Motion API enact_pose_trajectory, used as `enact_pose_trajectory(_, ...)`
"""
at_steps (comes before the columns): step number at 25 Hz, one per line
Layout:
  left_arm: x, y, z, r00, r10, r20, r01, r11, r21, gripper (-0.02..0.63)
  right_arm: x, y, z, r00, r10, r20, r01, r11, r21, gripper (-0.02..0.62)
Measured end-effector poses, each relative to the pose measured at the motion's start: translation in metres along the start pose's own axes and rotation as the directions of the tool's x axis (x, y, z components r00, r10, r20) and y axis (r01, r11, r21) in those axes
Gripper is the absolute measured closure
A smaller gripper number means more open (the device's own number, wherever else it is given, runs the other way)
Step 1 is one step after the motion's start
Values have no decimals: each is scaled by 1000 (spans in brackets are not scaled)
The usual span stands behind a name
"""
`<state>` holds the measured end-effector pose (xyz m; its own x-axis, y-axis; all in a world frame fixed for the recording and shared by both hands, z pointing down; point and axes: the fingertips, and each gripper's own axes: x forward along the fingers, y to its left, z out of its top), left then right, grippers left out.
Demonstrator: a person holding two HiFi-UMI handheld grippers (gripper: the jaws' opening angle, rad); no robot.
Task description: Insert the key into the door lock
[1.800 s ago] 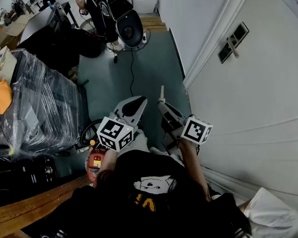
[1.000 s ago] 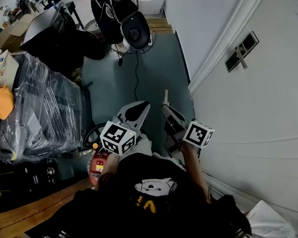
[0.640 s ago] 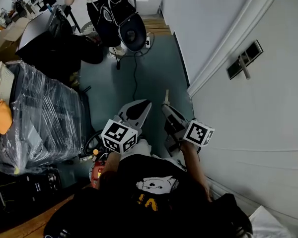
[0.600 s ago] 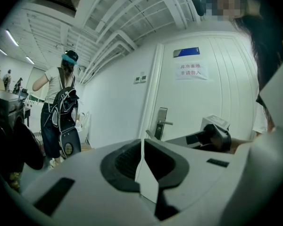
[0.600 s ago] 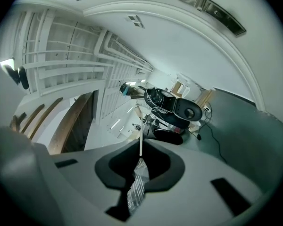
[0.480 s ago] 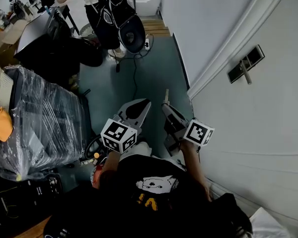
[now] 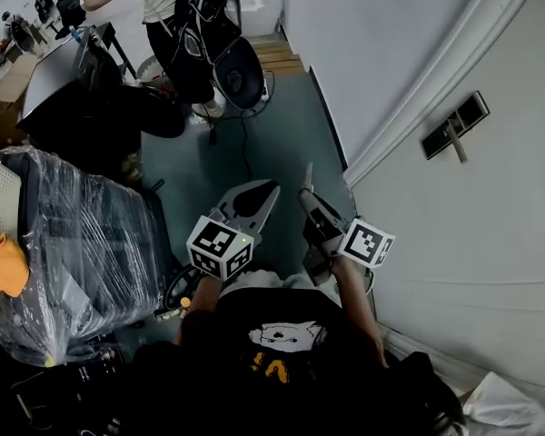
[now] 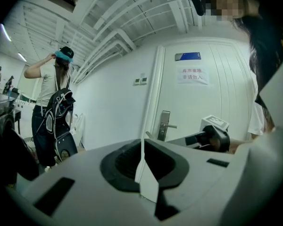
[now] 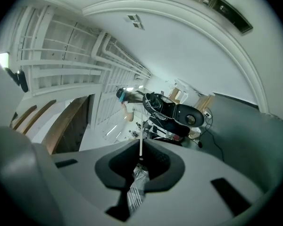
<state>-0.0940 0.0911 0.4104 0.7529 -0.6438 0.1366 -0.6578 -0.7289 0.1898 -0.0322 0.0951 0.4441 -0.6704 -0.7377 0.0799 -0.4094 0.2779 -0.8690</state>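
The right gripper (image 7: 305, 195) is pressed shut on a slim, pale metal key (image 7: 309, 176). In the right gripper view the key's ridged silvery end sits pinched in the seam between the two grey jaws, and its thin blade stands straight out past their tips. The left gripper (image 7: 265, 191) has its jaws closed flat against each other; the left gripper view shows only a narrow white seam between them and nothing held there.

Both forearms reach forward from the chest of the person in the black printed shirt (image 7: 277, 343), elbows bent. The two grippers lie side by side, near each other but not touching, each with its marker cube toward the body. Both jaw sets point away from the person, over the dark teal floor (image 7: 272, 121).

The dark lock plate with the silver lever handle (image 7: 454, 127) sits on the white panelled door (image 7: 472, 234) at the person's right. It is well apart from the key tip, and the blade does not point at it.

A stack wrapped in clear plastic film (image 7: 73, 243) stands to the left, and another person carrying a black backpack (image 7: 195, 21) stands further off.
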Motion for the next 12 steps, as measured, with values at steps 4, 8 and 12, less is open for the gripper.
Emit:
enact_pose_trajectory(4,2,5,-2,1000,-28,-4,28,1000,-2,583,1,-2,4,999,-26,31,26,1000,3,574)
enact_pose_trajectory(8,3,6,-7,999,-53,-7,53,999,-3,583,-1,-6,8,997,-46,56,47,999,-18,574)
enact_pose_trajectory(12,12,14,-7,998,-58,-8,58,998,-18,583,2,-14,18,995,-76,65,77,997,-13,574)
